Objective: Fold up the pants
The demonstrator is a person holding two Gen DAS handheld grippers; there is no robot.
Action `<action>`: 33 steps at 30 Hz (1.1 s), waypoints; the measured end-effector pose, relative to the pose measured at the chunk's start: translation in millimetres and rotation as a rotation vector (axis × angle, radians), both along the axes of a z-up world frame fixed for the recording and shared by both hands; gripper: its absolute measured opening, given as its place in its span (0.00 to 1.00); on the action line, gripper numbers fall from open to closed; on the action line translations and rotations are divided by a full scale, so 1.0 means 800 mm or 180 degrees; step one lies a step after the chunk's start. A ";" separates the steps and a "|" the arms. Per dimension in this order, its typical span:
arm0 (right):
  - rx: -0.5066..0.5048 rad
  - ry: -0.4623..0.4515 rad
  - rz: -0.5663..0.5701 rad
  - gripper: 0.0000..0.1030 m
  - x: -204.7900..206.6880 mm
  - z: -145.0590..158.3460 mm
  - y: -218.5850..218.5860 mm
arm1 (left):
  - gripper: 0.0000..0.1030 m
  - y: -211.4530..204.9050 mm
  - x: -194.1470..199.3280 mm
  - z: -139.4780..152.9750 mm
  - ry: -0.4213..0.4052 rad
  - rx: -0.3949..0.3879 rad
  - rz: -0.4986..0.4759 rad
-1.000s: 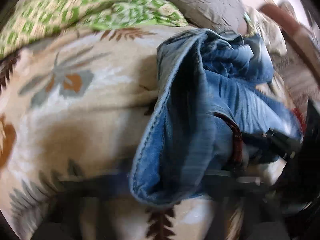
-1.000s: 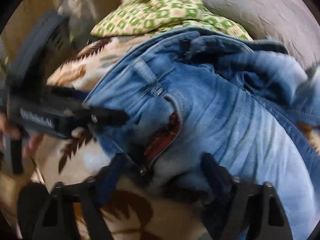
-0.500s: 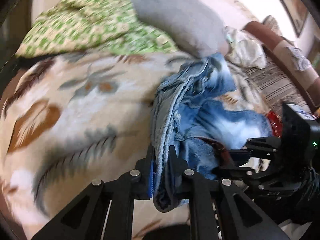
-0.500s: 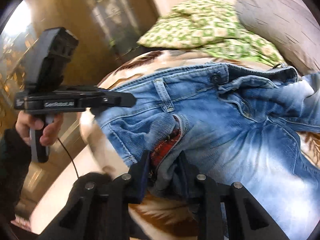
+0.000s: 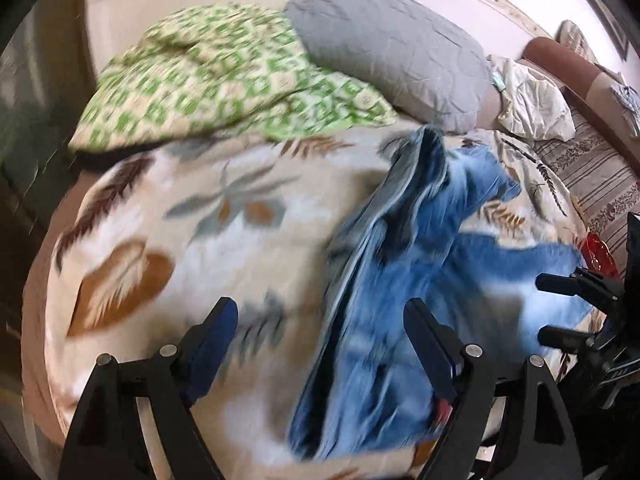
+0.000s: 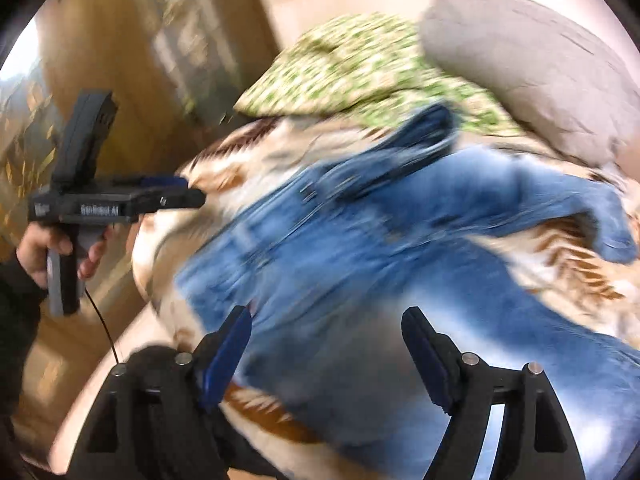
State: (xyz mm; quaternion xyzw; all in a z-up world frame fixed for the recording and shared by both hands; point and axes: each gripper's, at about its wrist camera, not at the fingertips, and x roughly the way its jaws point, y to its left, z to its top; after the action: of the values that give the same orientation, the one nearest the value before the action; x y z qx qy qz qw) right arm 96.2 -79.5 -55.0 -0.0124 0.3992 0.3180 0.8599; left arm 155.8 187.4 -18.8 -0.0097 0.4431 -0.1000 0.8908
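Both grippers just let go: left gripper [image 5: 320, 320] and right gripper [image 6: 326, 330] jaws have just been opening and stand apart, nothing between the pads. One pair of jeans [image 5: 404, 288] lies rumpled on the leaf-print blanket [image 5: 192, 216], waist end nearest, likely dropped there to lay flat before folding. Counted: two grippers, one grey pillow [image 5: 392, 48], one green quilt [image 5: 224, 76]

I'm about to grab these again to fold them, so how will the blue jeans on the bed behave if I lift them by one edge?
The jeans look floppy: they lie in rumpled folds on the leaf-print blanket, so a lifted edge will probably drape and trail. The thick seamed denim suggests some weight for its size. Probably not slippery; the fabric looks coarse.
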 end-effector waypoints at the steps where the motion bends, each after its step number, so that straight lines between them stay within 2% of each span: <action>1: 0.0107 0.0007 -0.0103 0.78 0.011 0.007 -0.016 | 0.83 -0.010 0.013 0.002 0.0003 0.0015 -0.0059; 6: 0.0493 0.0066 -0.0353 0.78 0.051 0.029 -0.039 | 0.83 -0.069 0.068 0.007 0.0017 0.0274 -0.0402; 11: 0.0477 0.0165 -0.0587 0.78 0.128 0.048 -0.038 | 0.83 -0.104 0.080 -0.018 0.0022 0.0724 -0.0772; 15: 0.0220 0.0164 -0.0624 0.78 0.185 0.054 -0.012 | 0.83 -0.113 0.094 -0.046 0.0007 0.1137 -0.0711; 20: -0.0251 0.0117 -0.0586 0.77 0.244 0.031 0.040 | 0.81 -0.116 0.111 -0.067 -0.0085 0.1243 -0.0587; 21: -0.0402 0.0090 -0.0537 0.67 0.258 0.021 0.056 | 0.52 -0.117 0.114 -0.073 -0.0072 0.1249 -0.0593; 22: -0.0487 0.0110 -0.0489 0.50 0.265 0.014 0.065 | 0.21 -0.116 0.117 -0.080 0.0025 0.1189 -0.0648; 23: -0.0574 0.0162 -0.0427 0.11 0.273 0.006 0.075 | 0.14 -0.113 0.122 -0.087 0.0171 0.1098 -0.0655; 24: -0.0627 0.0252 -0.0362 0.11 0.280 -0.003 0.085 | 0.14 -0.107 0.125 -0.089 0.0184 0.1091 -0.0563; 27: -0.0695 0.0039 -0.0227 0.11 0.277 0.005 0.109 | 0.14 -0.079 0.124 -0.082 0.0093 0.0943 -0.0402; 30: -0.0578 -0.0115 -0.0047 0.11 0.274 0.028 0.136 | 0.14 -0.041 0.117 -0.068 0.0019 0.0787 -0.0127; 33: -0.0387 -0.0228 0.0139 0.10 0.279 0.046 0.182 | 0.15 0.007 0.105 -0.059 0.0052 0.0502 0.0284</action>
State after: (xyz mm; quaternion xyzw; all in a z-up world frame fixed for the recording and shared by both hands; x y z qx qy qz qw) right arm 319.4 66.0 -18.4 -0.0846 0.3864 0.3112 0.8641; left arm 239.5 193.3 -66.4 0.0400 0.4560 -0.0250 0.8887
